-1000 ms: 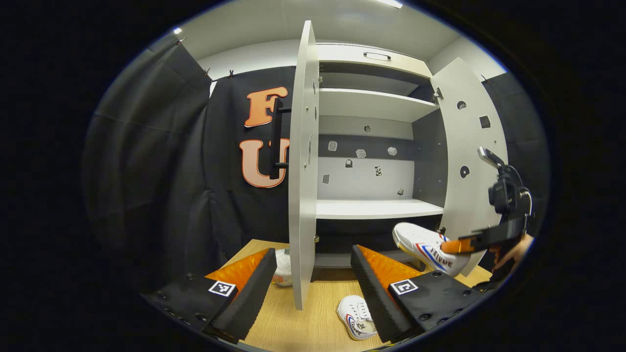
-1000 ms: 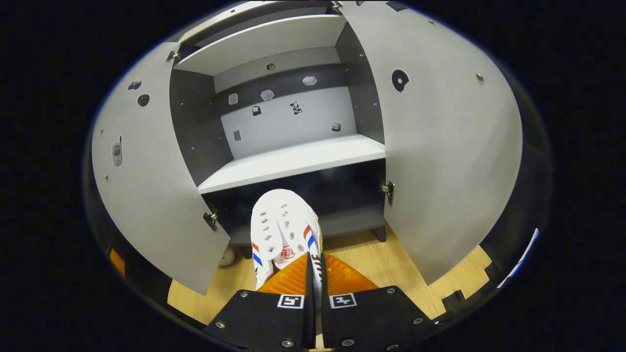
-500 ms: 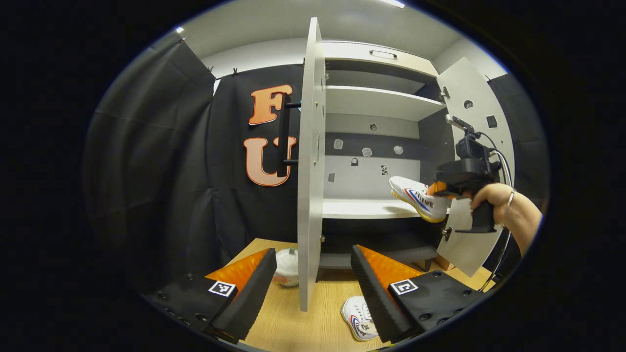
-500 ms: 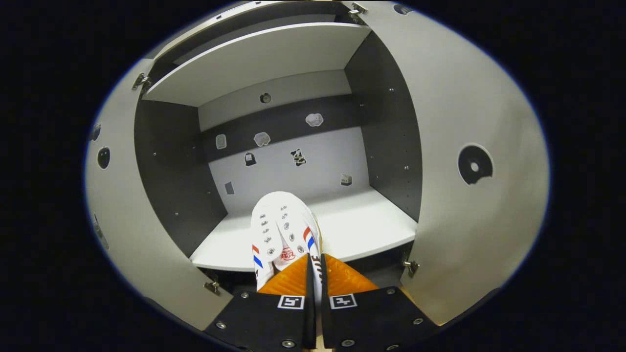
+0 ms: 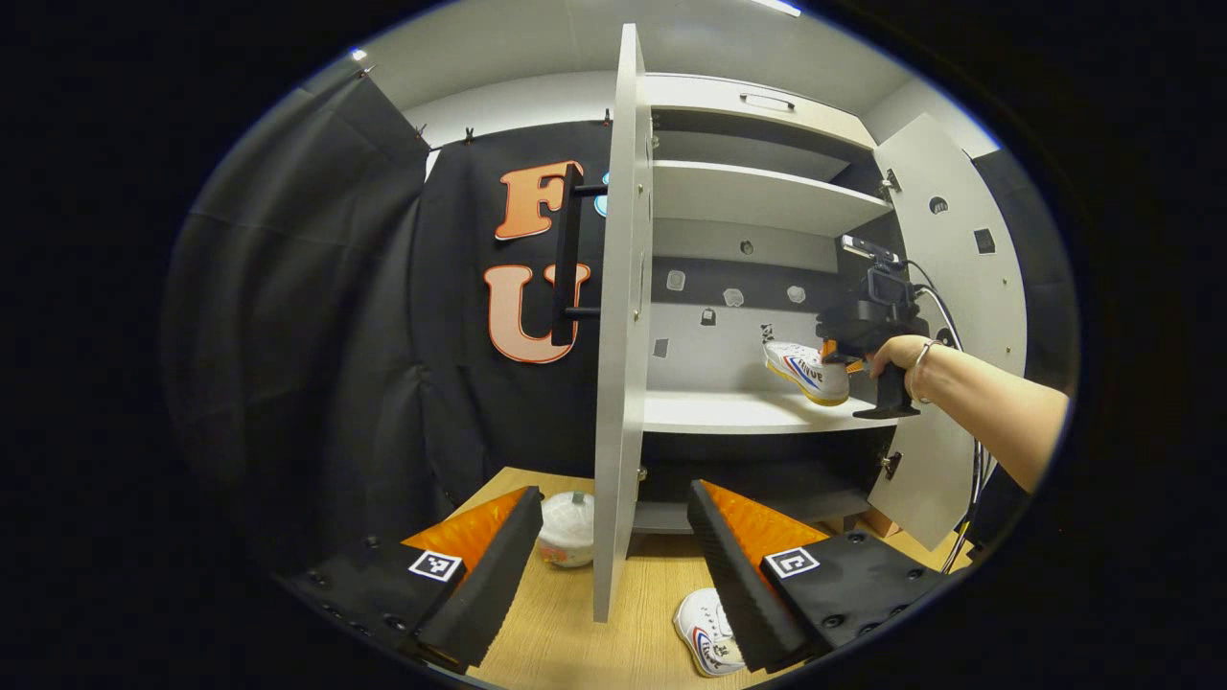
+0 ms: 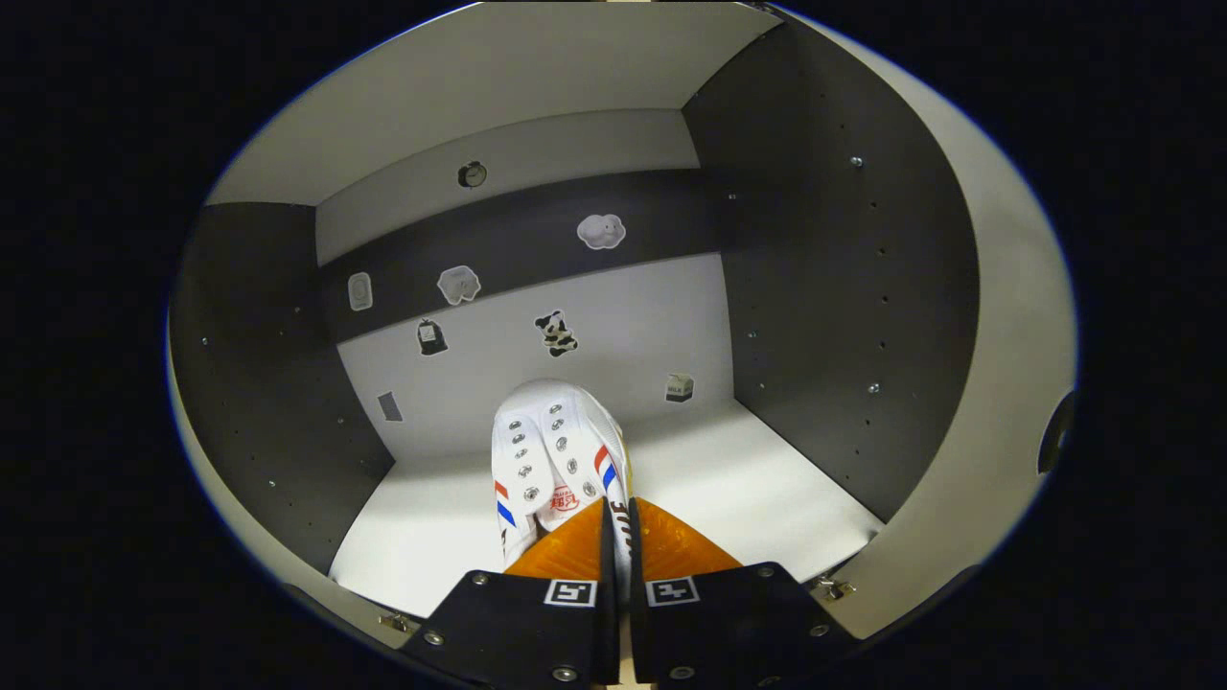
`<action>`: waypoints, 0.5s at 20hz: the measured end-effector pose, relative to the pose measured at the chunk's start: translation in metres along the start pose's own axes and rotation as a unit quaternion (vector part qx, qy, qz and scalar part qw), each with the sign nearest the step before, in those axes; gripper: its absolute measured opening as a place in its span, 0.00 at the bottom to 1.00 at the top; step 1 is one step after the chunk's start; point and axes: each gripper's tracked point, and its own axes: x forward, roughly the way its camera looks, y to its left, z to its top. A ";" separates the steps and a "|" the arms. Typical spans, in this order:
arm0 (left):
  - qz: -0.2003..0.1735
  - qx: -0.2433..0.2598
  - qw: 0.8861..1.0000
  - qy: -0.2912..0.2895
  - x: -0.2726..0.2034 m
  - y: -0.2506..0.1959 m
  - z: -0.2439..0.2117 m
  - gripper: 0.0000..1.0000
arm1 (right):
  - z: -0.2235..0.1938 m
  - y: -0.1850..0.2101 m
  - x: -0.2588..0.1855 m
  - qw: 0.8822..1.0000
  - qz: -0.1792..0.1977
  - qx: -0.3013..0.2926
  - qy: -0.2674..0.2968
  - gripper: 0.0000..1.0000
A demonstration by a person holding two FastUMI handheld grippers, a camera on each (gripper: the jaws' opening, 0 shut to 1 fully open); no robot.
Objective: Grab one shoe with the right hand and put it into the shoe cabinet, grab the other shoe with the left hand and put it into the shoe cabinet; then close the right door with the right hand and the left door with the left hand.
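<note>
white floor sneaker with red-blue stripes [image 5: 706,644]: half hidden behind left gripper finger [image 5: 743,575] | held white sneaker [image 6: 556,465]: heel covered by right gripper [image 6: 618,537] | small white round container [image 5: 566,516]: blurred, kind unclear

A white shoe [image 6: 551,460], clamped at the heel by the right gripper [image 6: 613,546], carries a small red emblem with characters on its tongue, too small to read. Dark block lettering runs along the shoe's side, mostly hidden between the fingers. In the left gripper view the same lettering is blurred. The second shoe [image 5: 707,644], on the floor, bears a similar illegible mark. Square black-and-white coded markers [image 6: 569,591] sit on the right gripper and on the left gripper [image 5: 613,491]; they carry no letters or numbers. Picture stickers [image 6: 554,333] dot the cabinet's back wall [image 6: 633,316], none with readable text.
</note>
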 end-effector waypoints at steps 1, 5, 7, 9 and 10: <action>0.002 0.000 1.000 0.002 0.002 0.001 -0.002 0.99 | -0.005 -0.001 0.008 1.000 -0.003 0.001 0.007 0.04; 0.004 0.000 1.000 0.010 0.009 0.001 -0.007 0.99 | -0.024 -0.006 0.024 0.999 -0.017 -0.018 0.031 0.04; 0.005 0.001 1.000 0.010 0.011 -0.001 -0.007 0.99 | -0.023 -0.004 0.025 0.999 -0.019 -0.013 0.031 0.05; 0.004 0.001 1.000 0.010 0.013 -0.002 -0.006 0.99 | -0.023 -0.004 0.024 0.999 -0.021 -0.016 0.029 0.07; 0.004 0.001 1.000 0.009 0.013 -0.003 -0.004 0.99 | -0.024 -0.002 0.020 0.999 -0.017 -0.019 0.029 0.13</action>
